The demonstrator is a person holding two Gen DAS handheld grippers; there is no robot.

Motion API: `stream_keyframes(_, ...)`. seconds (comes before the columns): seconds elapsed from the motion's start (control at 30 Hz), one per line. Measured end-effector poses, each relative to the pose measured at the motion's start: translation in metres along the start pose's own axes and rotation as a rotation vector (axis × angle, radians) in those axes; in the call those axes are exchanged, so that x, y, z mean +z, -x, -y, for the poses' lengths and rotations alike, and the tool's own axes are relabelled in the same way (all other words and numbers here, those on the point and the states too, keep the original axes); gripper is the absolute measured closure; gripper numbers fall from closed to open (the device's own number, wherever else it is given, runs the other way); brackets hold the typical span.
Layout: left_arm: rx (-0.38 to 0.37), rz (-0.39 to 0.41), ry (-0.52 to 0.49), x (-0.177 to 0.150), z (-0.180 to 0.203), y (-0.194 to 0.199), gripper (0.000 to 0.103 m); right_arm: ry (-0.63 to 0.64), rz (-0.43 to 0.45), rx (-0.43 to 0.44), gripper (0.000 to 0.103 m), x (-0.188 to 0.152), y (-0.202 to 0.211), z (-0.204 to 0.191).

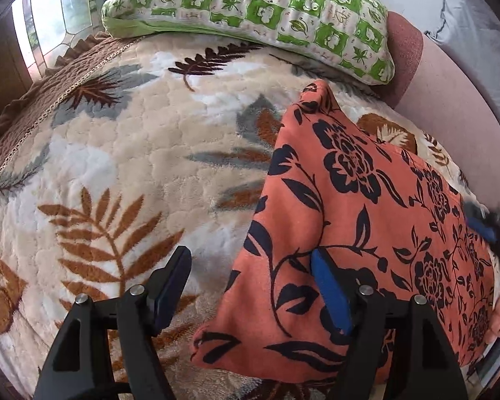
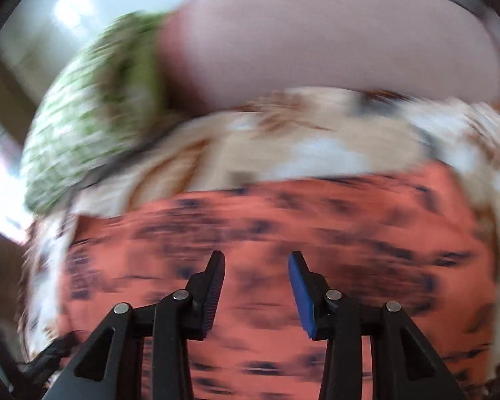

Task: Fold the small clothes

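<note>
An orange cloth garment with a dark navy flower print (image 1: 366, 220) lies on a plush cream blanket with brown and grey leaf patterns (image 1: 123, 153). In the left wrist view it covers the right part of the blanket, and one narrow end points up toward a green and white checked pillow (image 1: 256, 10) at the far side. The left gripper (image 1: 253, 286) has its jaws wide apart and holds nothing. Its left finger is over the bare blanket and its right finger, with a blue pad, is over the left part of the garment; whether it touches the cloth is not clear. The right gripper (image 2: 256, 283) is over the garment too, near its right edge in the left wrist view. Its jaws are open, less wide, with only the cloth seen behind the gap. The right wrist view is strongly blurred, so details of the print cannot be read there.
</note>
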State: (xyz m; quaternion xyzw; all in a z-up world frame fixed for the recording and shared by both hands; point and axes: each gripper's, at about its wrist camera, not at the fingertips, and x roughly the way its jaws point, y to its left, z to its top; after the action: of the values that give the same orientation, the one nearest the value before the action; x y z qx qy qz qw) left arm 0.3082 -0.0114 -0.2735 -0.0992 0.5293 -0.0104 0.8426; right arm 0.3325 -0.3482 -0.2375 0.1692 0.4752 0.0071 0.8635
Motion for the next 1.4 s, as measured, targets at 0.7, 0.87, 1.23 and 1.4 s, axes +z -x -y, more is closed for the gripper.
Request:
stream_keyframes(0.7,0.037,0.088,-0.119,0.0,0.014,0.017,0.024,-0.018,-0.039,0.185,0.055,-0.027,0.005,-0.026)
stream_keyframes(0.87,0.046,0.083,-0.166,-0.003,0.027,0.018,0.024,-0.151,0.031,-0.004,0.055,-0.063,0.07,0.08)
stream_keyframes(1.23,0.101,0.04,-0.161,-0.009,0.019,0.011,0.023,-0.395,0.002,0.011,0.054,-0.116,0.103,0.177)
stream_keyframes(1.4,0.063,0.086,-0.179,-0.017,0.018,0.034,0.023,-0.415,0.078,0.101,0.047,-0.14,0.144,0.173)
